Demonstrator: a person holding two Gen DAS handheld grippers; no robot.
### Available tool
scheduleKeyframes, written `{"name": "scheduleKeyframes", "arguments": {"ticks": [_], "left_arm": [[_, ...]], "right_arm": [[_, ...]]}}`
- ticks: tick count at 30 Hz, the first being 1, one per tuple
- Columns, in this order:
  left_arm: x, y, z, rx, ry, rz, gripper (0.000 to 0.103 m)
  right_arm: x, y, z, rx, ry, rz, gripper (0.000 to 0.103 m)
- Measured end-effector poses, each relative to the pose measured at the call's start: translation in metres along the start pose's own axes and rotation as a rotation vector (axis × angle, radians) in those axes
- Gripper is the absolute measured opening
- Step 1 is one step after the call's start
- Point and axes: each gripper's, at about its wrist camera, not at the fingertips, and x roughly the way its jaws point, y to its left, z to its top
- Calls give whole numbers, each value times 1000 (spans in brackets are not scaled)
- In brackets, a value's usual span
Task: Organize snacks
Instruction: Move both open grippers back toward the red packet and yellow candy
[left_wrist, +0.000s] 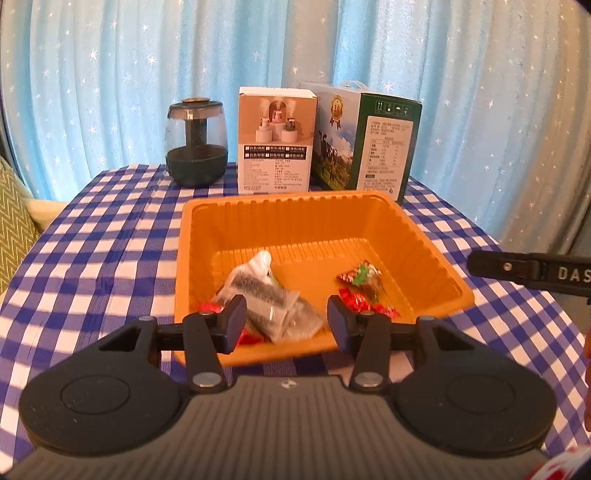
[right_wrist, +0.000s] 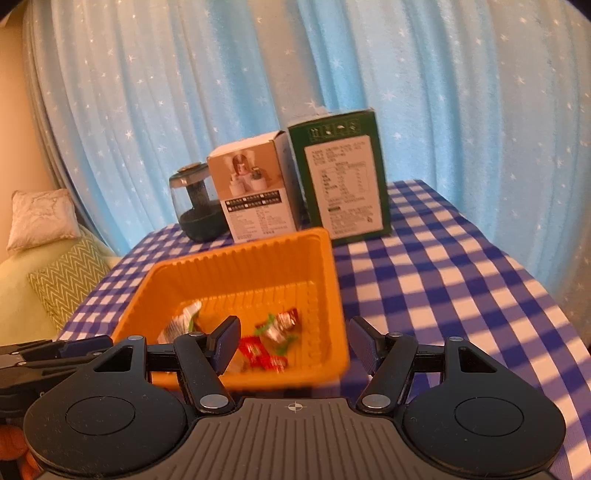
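Right now your left tool (left_wrist: 286, 319) hangs over the near rim of the ribbed orange plastic tray (left_wrist: 421, 236), its jaws parted with nothing pinched between them. Inside the tray lie the snacks: a clear packet with a dark bar (left_wrist: 266, 291) on the left side and several red foil-wrapped candies (left_wrist: 360, 277) on the right. Your right tool (right_wrist: 293, 345) stands wide and empty, one finger over the tray's interior and the other outside its right wall. The tray sits on the blue-and-white checked tabletop (left_wrist: 96, 236). Behind it stand a dark round glass-domed humidifier (left_wrist: 196, 142), a white cardboard box (left_wrist: 275, 142) and a green carton with a handle (left_wrist: 384, 146), against a blue star-patterned curtain (left_wrist: 110, 74).
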Motion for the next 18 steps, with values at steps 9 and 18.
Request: {"name": "scheduleKeyframes", "arguments": {"ticks": [9,18], "left_arm": [[-44,-6,-41,-17,27,-14,49],[-74,-24,-107,8,126,-48,49]], "right_arm": [[-45,-3,-40,37,50,-13,65],[-76,-6,-88,61,127,-45,65]]}}
